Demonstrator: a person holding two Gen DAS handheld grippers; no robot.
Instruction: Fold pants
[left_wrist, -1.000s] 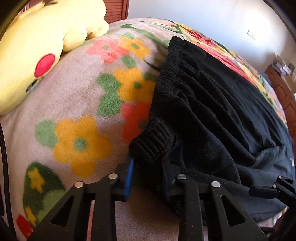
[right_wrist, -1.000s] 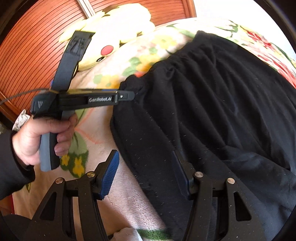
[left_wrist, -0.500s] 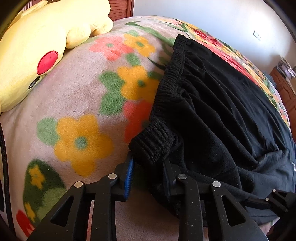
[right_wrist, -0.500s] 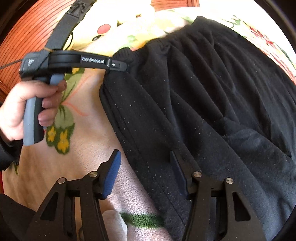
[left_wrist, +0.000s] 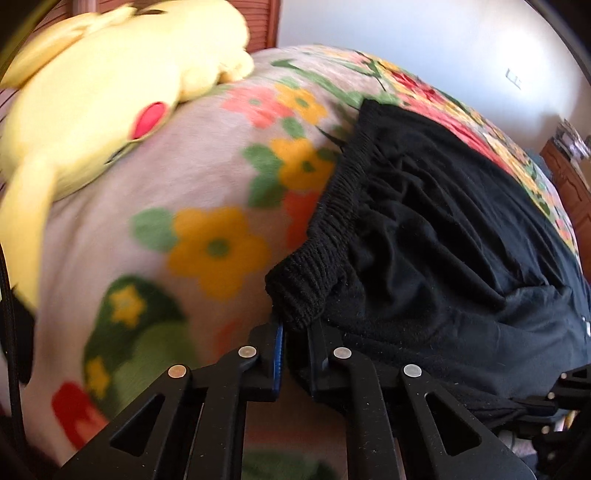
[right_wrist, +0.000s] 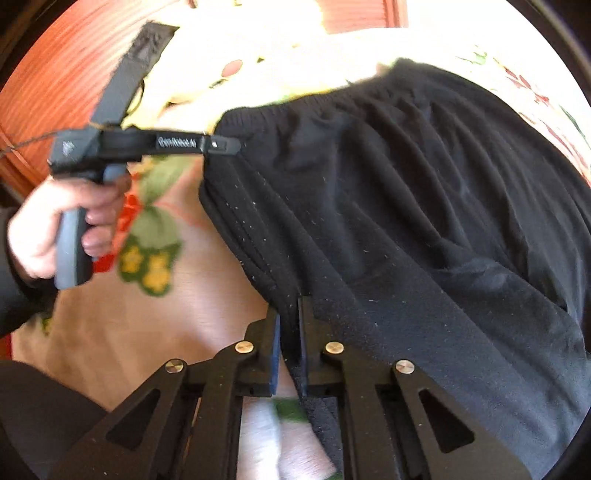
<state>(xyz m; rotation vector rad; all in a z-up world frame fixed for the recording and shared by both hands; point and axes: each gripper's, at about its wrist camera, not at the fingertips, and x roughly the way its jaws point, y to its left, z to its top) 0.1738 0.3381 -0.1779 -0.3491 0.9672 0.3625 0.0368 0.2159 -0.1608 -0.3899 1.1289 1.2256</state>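
Flowered bed blanket (left_wrist: 110, 229) under black pants (right_wrist: 406, 203), stretching toward upper right from left tongs (left_wrist: 295, 345) and right tongs (right_wrist: 289, 349), both closing on near hem.

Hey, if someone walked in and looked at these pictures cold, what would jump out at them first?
Probably the black pants spread over a flowered blanket, with both grippers closing on their near edge: the left gripper at the ribbed corner, the right gripper farther along. Next, the big yellow plush toy lying at the blanket's far left.
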